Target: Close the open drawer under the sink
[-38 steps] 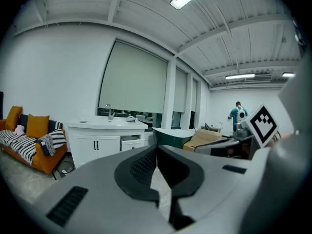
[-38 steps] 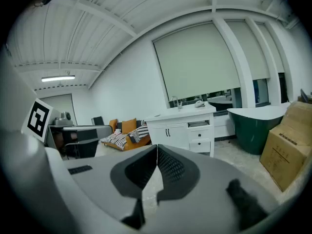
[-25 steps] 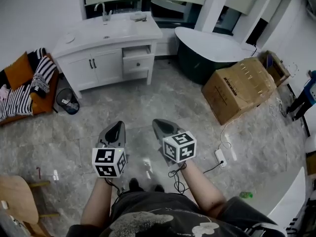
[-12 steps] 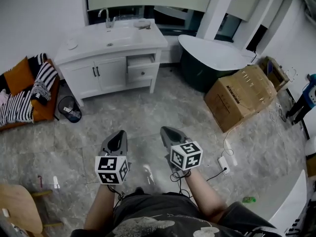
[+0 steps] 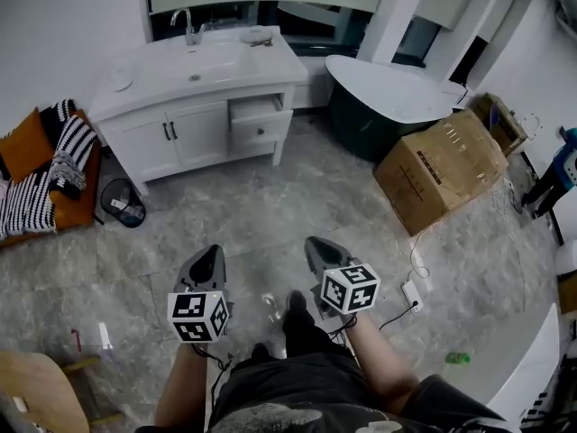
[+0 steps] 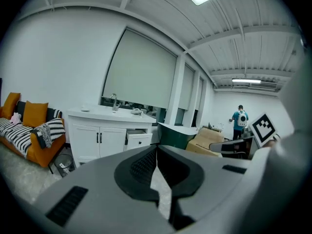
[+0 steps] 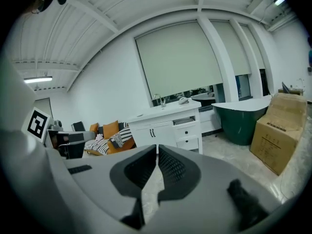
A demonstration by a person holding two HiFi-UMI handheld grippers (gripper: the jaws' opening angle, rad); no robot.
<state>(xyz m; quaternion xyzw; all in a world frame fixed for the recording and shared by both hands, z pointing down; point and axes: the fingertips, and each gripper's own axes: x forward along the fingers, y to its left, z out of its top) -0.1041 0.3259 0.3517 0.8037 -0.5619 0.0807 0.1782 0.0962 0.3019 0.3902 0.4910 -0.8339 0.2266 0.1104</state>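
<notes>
Left claw (image 5: 208,253) and right claw (image 5: 315,244): each pressed together, nothing between the pads. They're held side by side low over the floor, noses aimed at the vanity and well apart from it.

Open white drawer (image 5: 259,120): it's the upper one at the right end of the white two-door vanity cabinet (image 5: 176,141). It sits under the white tabletop (image 5: 266,59) with the inset sink basin (image 5: 194,61) and chrome tap (image 5: 188,25). It's pulled part way out with its knob front facing the room. Long axis runs along the cabinet front; slide axis points straight out toward the person. The drawer below it sits shut.

Edges: the drawer's right side is next to the cabinet's corner leg. A dark green bathtub with white rim (image 5: 388,88) stands just past that corner, with a brown cardboard box (image 5: 442,165) further right. A black waste bin (image 5: 122,204) sits at the cabinet's left end, near the orange sofa with striped throws (image 5: 41,183). Open floor runs from the claws to the drawer front.

Surface: glossy grey marble-look floor tiles (image 5: 270,197). A white power strip (image 5: 410,289) with its cable lies to the right of the right claw. White walls, and a pale roller blind hangs behind the tap.
</notes>
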